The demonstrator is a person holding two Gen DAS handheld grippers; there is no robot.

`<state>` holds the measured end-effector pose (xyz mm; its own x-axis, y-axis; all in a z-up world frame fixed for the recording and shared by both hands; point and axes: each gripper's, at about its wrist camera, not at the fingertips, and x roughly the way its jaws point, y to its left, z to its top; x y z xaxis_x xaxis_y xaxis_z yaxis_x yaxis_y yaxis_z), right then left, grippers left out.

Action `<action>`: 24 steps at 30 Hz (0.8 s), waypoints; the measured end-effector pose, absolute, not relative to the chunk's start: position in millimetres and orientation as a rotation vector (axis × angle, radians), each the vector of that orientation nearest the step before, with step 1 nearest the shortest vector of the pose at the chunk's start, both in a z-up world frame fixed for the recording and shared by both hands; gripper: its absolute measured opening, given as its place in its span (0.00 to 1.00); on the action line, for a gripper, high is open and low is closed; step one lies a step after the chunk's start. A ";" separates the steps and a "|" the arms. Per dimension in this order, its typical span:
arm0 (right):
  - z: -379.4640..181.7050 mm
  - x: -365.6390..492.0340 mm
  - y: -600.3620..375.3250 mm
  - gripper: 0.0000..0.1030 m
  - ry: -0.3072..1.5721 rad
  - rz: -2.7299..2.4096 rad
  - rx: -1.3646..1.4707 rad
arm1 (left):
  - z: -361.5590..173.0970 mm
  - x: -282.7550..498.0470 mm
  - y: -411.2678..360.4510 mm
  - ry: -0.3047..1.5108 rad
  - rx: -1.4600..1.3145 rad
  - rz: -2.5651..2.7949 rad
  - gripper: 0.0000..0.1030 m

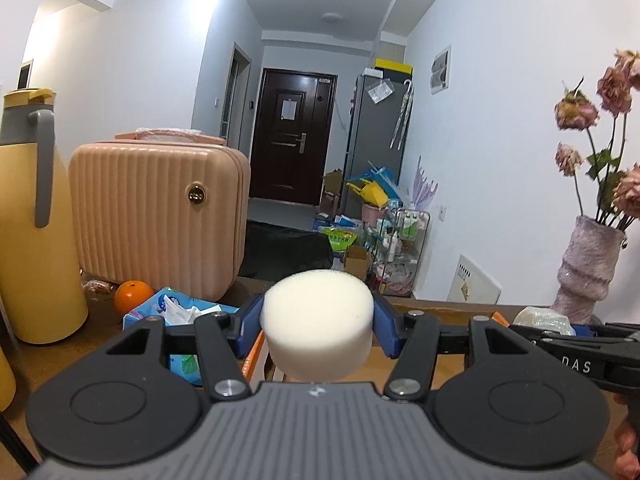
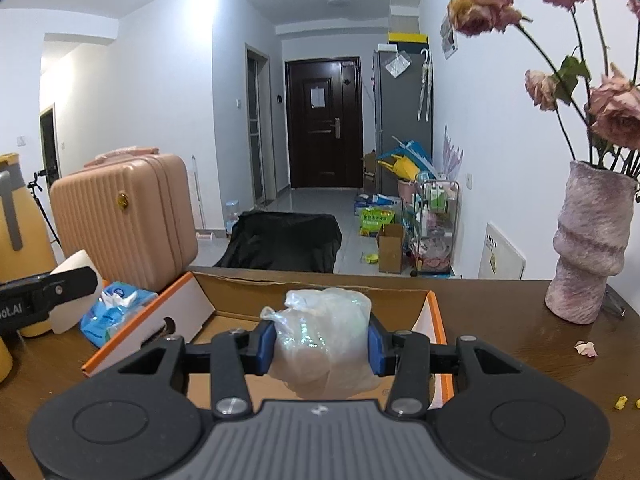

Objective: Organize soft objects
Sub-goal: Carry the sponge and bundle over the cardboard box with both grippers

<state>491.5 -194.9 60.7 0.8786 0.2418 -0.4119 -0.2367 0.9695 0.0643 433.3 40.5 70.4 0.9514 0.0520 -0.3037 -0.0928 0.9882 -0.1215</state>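
A white round foam sponge (image 1: pixel 318 326) sits squeezed between the blue pads of my left gripper (image 1: pixel 318 330), held above the table's left part. That sponge (image 2: pixel 74 292) and the left gripper's black finger show at the left of the right wrist view. My right gripper (image 2: pixel 320 342) is shut on a crumpled clear plastic bag (image 2: pixel 322 340), hanging over the open cardboard box (image 2: pixel 434 320) with orange edges. The same bag (image 1: pixel 546 320) peeks out at the right of the left wrist view.
On the wooden table (image 2: pixel 520 360) stand a pink ribbed case (image 1: pixel 160 216), a yellow jug (image 1: pixel 34 216), an orange (image 1: pixel 133 296), a blue tissue pack (image 1: pixel 176 312) and a vase of dried roses (image 2: pixel 588 244). Petals lie near the vase.
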 end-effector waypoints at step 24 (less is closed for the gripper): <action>9.2 538.9 -165.3 0.43 0.562 0.243 -0.079 | 22.8 496.9 38.8 0.449 -0.048 0.096 0.56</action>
